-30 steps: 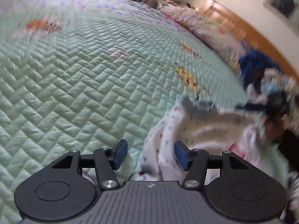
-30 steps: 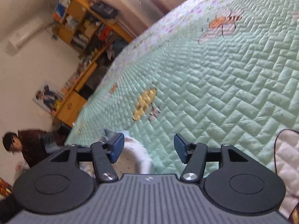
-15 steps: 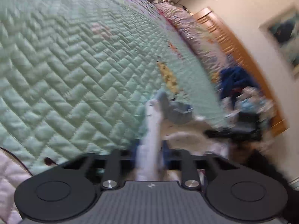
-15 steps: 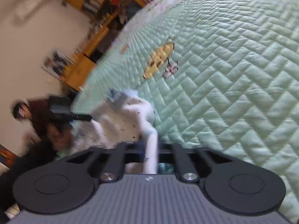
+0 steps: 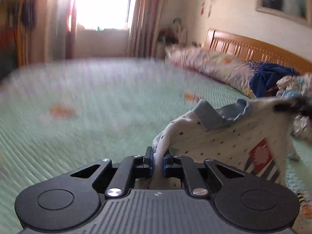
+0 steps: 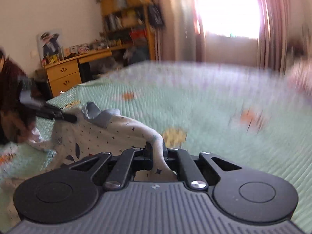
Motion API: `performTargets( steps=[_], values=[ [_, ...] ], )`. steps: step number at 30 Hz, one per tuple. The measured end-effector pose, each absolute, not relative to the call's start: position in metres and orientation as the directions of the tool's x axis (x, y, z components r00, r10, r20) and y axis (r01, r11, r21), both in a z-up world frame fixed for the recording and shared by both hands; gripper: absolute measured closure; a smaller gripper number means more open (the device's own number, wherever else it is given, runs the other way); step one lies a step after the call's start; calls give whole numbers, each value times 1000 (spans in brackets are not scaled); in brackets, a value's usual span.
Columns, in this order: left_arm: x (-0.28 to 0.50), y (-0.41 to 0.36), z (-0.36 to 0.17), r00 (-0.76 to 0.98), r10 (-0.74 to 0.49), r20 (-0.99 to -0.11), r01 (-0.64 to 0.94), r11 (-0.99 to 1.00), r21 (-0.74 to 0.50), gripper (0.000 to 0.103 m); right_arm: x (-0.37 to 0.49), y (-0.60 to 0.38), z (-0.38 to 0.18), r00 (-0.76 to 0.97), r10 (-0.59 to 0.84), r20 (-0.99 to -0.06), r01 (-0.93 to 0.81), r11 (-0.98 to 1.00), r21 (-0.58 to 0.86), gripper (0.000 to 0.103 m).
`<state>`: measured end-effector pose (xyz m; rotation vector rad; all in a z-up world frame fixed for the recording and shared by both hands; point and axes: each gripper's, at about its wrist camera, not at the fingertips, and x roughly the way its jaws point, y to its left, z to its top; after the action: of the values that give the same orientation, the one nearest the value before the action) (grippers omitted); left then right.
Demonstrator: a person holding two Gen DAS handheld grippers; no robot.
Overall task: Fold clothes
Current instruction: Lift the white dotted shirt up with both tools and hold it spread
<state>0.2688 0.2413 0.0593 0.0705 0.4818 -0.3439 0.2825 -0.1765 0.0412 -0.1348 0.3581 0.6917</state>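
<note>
The left tongs pinch a bunched edge of a small white shirt with tiny dark stars, a pale blue collar and a red and blue striped print on the front. The right tongs are pressed together on the shirt's other edge, the cloth squeezed into a narrow strip between the pads. The left jaws have just been closing, with the cloth between them. The shirt hangs stretched between the two tongs above the bed, which is covered by a mint green quilted spread with orange and yellow patches (much of it blurred). Its lower part droops toward the spread. In the right wrist view the left tongs show at the shirt's far corner, in front of a person in dark clothes. A pile of clothes lies by the wooden headboard.
</note>
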Motion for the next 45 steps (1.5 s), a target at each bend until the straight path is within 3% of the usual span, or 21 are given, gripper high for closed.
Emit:
performTargets(
  steps=[4, 8, 11, 13, 15, 16, 18, 20, 22, 24, 28, 30, 40, 45],
  values=[
    [188, 228, 164, 914, -275, -299, 330, 932, 152, 92, 201, -188, 126, 778, 599, -192, -627, 759, -174, 97],
    [102, 209, 249, 954, -260, -148, 293, 915, 278, 91, 112, -211, 202, 802, 597, 3, -576, 776, -256, 97],
    [48, 191, 291, 968, -243, -69, 252, 905, 344, 91, 74, -206, 223, 822, 569, 2, -535, 775, -336, 97],
    [15, 184, 313, 972, -235, -19, 226, 903, 365, 91, 40, -208, 237, 829, 555, 63, -495, 783, -376, 97],
    [-12, 181, 329, 974, -225, 16, 203, 908, 365, 91, 12, -220, 252, 799, 587, 130, -531, 790, -308, 97],
    [-24, 181, 335, 976, -218, 22, 196, 913, 359, 91, 9, -221, 256, 803, 589, 93, -537, 783, -314, 97],
    [-53, 179, 346, 974, -227, 24, 204, 912, 355, 91, -8, -219, 261, 831, 548, 96, -478, 791, -381, 97],
    [-78, 173, 352, 975, -222, 28, 195, 904, 381, 91, -29, -231, 277, 785, 602, 148, -538, 781, -318, 97],
    [-94, 168, 356, 978, -209, 11, 188, 898, 399, 90, -26, -230, 282, 787, 612, 80, -567, 768, -296, 97],
    [-108, 166, 357, 976, -218, -9, 202, 890, 409, 90, -30, -228, 280, 795, 602, 66, -553, 766, -327, 97],
    [-128, 167, 343, 977, -208, -49, 207, 869, 448, 85, -45, -235, 281, 749, 657, 80, -623, 741, -249, 97],
    [-125, 169, 332, 975, -205, -80, 219, 860, 461, 82, -41, -236, 269, 749, 662, 35, -634, 731, -254, 97],
    [-6, 195, 218, 946, -120, -301, 241, 882, 406, 82, 40, -196, 189, 761, 617, -201, -648, 744, -165, 96],
    [38, 202, 190, 936, -103, -336, 235, 894, 382, 82, 68, -179, 173, 768, 598, -229, -634, 761, -139, 96]
  ],
)
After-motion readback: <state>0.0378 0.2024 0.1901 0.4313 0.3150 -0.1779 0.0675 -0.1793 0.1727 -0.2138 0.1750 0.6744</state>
